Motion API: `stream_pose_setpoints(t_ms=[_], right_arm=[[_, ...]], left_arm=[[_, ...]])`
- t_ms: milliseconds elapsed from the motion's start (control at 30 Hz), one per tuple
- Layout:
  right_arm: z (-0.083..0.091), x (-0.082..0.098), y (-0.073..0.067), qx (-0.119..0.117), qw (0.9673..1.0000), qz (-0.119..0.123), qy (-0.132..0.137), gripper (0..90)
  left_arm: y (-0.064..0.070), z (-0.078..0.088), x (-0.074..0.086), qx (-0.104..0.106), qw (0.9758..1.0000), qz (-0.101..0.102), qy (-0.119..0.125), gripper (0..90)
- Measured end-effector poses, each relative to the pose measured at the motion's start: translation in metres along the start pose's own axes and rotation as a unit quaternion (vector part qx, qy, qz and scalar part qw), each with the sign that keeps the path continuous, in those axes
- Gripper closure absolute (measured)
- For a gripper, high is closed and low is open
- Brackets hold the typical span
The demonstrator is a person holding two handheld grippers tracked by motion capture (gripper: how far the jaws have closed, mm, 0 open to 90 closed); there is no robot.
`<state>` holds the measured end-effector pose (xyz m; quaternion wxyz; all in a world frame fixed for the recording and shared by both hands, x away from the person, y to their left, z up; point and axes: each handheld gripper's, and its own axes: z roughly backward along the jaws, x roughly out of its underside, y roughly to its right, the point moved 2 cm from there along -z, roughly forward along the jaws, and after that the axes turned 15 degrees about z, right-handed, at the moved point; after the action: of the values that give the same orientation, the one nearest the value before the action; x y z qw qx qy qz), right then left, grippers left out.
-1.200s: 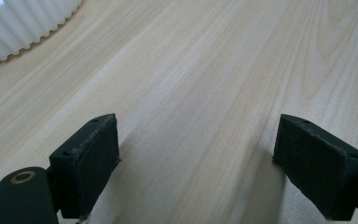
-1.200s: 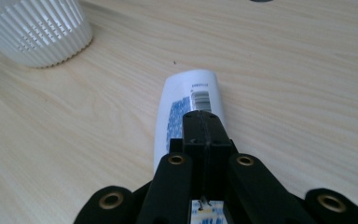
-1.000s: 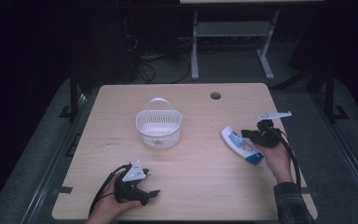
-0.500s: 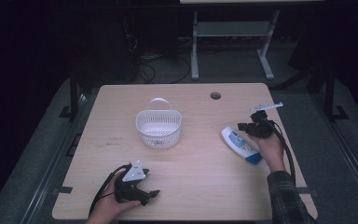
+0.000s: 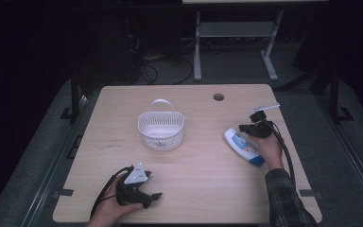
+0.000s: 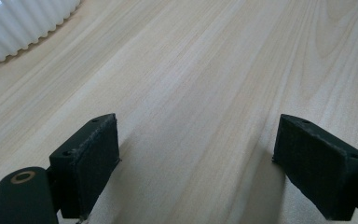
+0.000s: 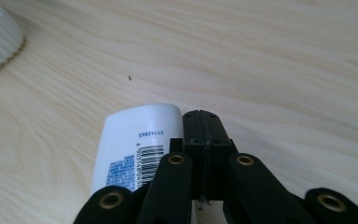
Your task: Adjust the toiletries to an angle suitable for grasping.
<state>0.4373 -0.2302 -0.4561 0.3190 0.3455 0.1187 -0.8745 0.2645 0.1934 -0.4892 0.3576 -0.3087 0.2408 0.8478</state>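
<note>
The white bottle (image 5: 245, 146) lies flat near the pale wooden table's (image 5: 203, 170) right edge in a dark room, the right gripper (image 5: 251, 127), jaws pressed together and empty, now lower beside its top end than before, the left gripper (image 5: 144, 195) spread near the front edge.

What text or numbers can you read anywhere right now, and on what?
"21142863": printed above the barcode on the white bottle, seen in the right gripper view.
A lone "6" stands at the barcode's left edge; the other digits are hidden.
Blue print block on the bottle: too small to read.
Bottle label in the high view: blurred.
</note>
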Motion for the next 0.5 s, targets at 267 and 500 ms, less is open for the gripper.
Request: stream_pose_setpoints(t_ms=[267, 500], right_arm=[[-0.013, -0.008, -0.003, 0.012, 0.9995, 0.017, -0.023, 89.7], [-0.017, -0.004, -0.003, 0.008, 0.9993, 0.011, -0.035, 89.7]], left_arm=[[0.0, 0.0, 0.0, 0.001, 1.0, -0.001, -0.001, 13.1], [0.0, 0.0, 0.0, 0.001, 1.0, -0.001, -0.001, 13.1]])
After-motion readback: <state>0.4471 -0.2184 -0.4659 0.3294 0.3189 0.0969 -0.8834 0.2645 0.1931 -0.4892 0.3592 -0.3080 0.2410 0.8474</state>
